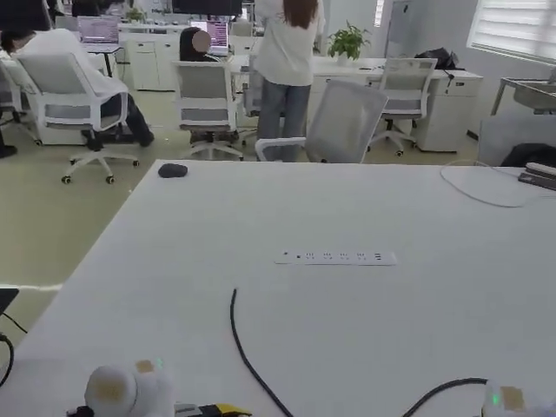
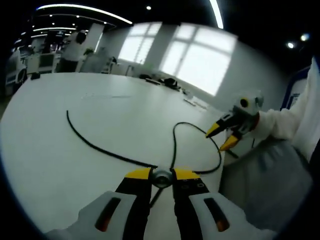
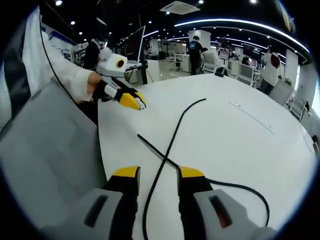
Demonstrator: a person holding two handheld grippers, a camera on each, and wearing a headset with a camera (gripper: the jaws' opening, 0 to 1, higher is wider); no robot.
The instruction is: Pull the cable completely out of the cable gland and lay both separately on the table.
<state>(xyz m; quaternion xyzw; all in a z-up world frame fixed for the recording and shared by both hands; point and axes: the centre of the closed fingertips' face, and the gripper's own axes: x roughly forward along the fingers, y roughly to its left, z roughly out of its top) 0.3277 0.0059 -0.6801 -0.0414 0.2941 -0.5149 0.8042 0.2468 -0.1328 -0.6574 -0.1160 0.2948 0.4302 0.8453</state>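
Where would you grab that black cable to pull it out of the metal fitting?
Probably the bare stretch of cable lying between the right gripper's open jaws, closing down from above, across its thin round length. The left gripper pinches the cable gland, so pulling along the cable, away from it, should slide it free.

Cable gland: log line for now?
left gripper shut on cable gland | right gripper open, cable between jaws | cable on table

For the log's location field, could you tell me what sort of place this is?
Most likely an open-plan office: swivel chairs and a lit monitor stand beyond the large white table, a seated person works at a desk, and a power strip lies on the table.
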